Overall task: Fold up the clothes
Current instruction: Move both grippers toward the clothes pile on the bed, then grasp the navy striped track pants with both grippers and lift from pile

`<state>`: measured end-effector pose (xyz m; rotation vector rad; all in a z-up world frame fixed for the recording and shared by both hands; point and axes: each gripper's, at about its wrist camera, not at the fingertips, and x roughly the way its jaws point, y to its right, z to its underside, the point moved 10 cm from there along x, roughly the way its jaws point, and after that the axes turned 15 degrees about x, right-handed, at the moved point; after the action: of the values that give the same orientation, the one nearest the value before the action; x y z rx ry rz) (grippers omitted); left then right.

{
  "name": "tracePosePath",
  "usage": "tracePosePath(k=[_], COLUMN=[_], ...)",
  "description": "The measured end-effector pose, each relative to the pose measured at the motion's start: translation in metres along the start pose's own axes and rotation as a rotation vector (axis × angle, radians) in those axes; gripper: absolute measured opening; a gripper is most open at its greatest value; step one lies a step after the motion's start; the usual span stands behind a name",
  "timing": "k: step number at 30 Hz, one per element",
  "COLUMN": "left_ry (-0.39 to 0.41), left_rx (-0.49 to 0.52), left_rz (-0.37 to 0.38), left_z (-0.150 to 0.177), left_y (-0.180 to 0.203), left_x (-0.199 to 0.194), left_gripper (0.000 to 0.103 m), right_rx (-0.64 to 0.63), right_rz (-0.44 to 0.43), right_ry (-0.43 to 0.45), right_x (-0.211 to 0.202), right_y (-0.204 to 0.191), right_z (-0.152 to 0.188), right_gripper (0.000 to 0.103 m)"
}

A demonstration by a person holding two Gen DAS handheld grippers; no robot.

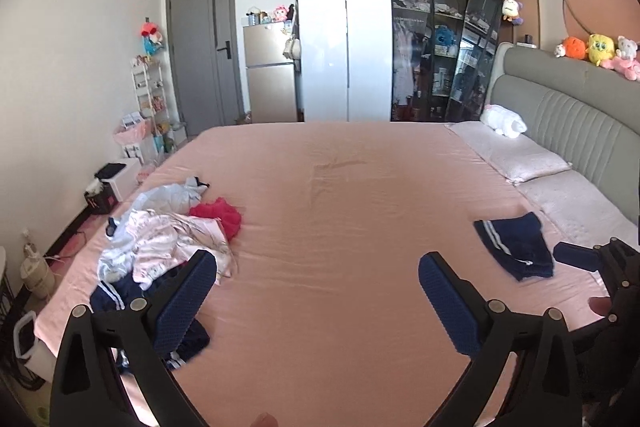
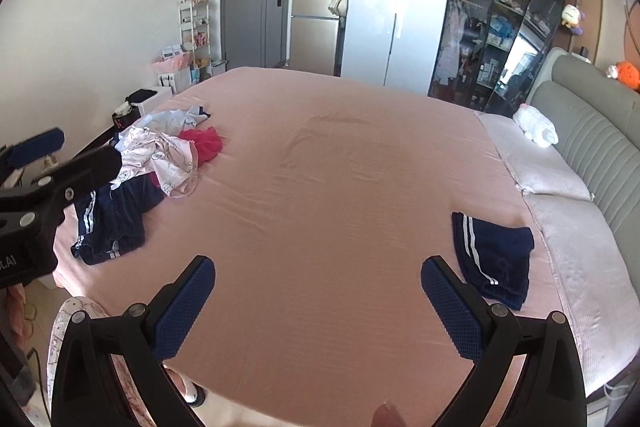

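**Next garment: reaching into the pile**

Both grippers empty and spread wide above the pink bed [image 1: 340,187] — left gripper [image 1: 316,291] just beside the heap, right gripper [image 2: 318,297] nearer the folded navy shorts [image 2: 494,259].

Unfolded clothes pile [image 1: 168,243] lying left of those folded shorts, well apart, at the bed's near-left edge. Loose navy shorts [image 2: 112,223] on its near side, pale pink garment [image 2: 160,155] and red piece [image 2: 202,143] behind.

Best to pick one piece only — probably the loose navy shorts. Pinching the waistband at two corners, lifting clear, then spreading flat on the bare sheet between pile and folded shorts.
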<state>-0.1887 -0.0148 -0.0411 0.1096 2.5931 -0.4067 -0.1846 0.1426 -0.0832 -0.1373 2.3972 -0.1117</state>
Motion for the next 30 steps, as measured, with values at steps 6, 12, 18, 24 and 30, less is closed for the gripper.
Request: tracePosePath(k=[6, 12, 18, 24, 30], left_ry=[-0.062, -0.175, -0.304, -0.433, -0.508], left_rx=[-0.077, -0.164, -0.289, -0.413, -0.492], left_rz=[0.010, -0.054, -0.153, -0.227, -0.243], left_z=[0.008, 0.046, 0.122, 0.220, 0.288], left_y=[-0.038, -0.106, -0.195, -0.268, -0.302], left_x=[0.063, 0.120, 0.156, 0.169, 0.168], left_gripper=[0.103, 0.103, 0.103, 0.103, 0.103], right_rx=[-0.008, -0.051, -0.110, -0.241, -0.268], right_rz=[-0.071, -0.216, -0.301, -0.345, -0.456], right_ry=[-0.062, -0.126, -0.203, -0.340, -0.460], right_x=[0.055, 0.117, 0.183, 0.248, 0.282], right_y=[-0.026, -0.085, -0.171, -0.275, -0.362], right_z=[-0.024, -0.037, -0.032, 0.008, 0.061], right_gripper=[0.103, 0.103, 0.103, 0.103, 0.103])
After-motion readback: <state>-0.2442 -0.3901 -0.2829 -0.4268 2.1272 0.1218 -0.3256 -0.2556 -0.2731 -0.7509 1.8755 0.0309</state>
